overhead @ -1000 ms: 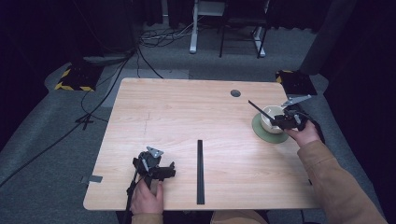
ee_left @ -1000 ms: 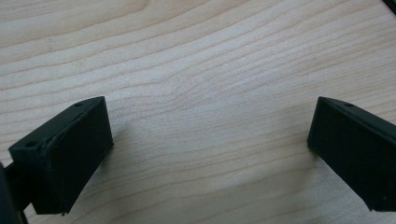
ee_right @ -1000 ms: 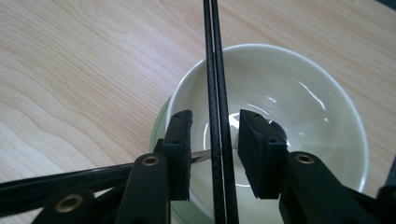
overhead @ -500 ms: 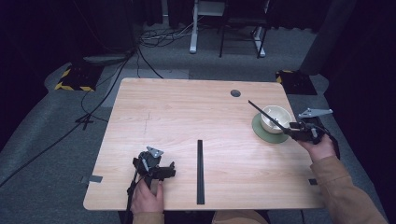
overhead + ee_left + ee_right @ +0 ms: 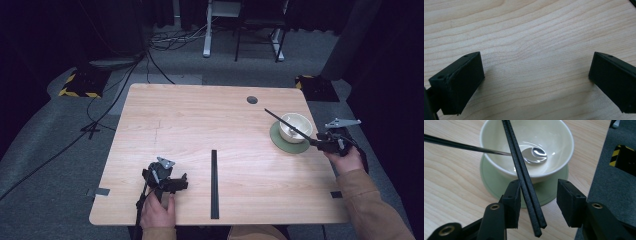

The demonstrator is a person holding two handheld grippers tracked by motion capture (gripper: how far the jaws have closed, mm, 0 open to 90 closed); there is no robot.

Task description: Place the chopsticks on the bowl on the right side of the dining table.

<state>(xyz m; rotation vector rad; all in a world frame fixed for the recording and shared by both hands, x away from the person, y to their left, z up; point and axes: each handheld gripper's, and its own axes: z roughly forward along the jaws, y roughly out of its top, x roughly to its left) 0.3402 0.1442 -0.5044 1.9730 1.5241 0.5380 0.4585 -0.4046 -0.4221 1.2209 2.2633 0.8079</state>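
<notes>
- My right claw (image 5: pixel 537 197) sits just off the right edge of the table (image 5: pixel 200 125), facing the bowl (image 5: pixel 529 147).
- Its jaws stand apart. A pair of black chopsticks (image 5: pixel 522 175) passes between them, lying against the left jaw with a clear gap to the right one. I judge the claw released, or only loosely cradling the sticks, not clamped on them.
- The chopsticks lie across the rim of the bowl and reach out past it on the far side; their near ends poke out just past my jaws.
- The bowl stands on a pale green saucer (image 5: pixel 499 185) near the right edge of the table. A metal spoon (image 5: pixel 534 155) rests inside it, its dark handle leaning out over the rim.
- Handling, by my judgement: the chopsticks are light, thin and stiff. The ribbed near ends should give some grip, but two loose sticks can roll or scissor apart under a squeeze.
- Take hold near the ribbed ends, both sticks side by side and flat between the pads, then close squarely.
- The bowl looks like glazed ceramic: hard, slick and breakable. Levering the sticks against the rim may tip it.
- My left claw (image 5: pixel 536 80) hovers wide open over bare wood at the near left of the table, grasping nothing.
- A black strip (image 5: pixel 214 182) lies on the table between the two claws, well apart from the bowl.
</notes>
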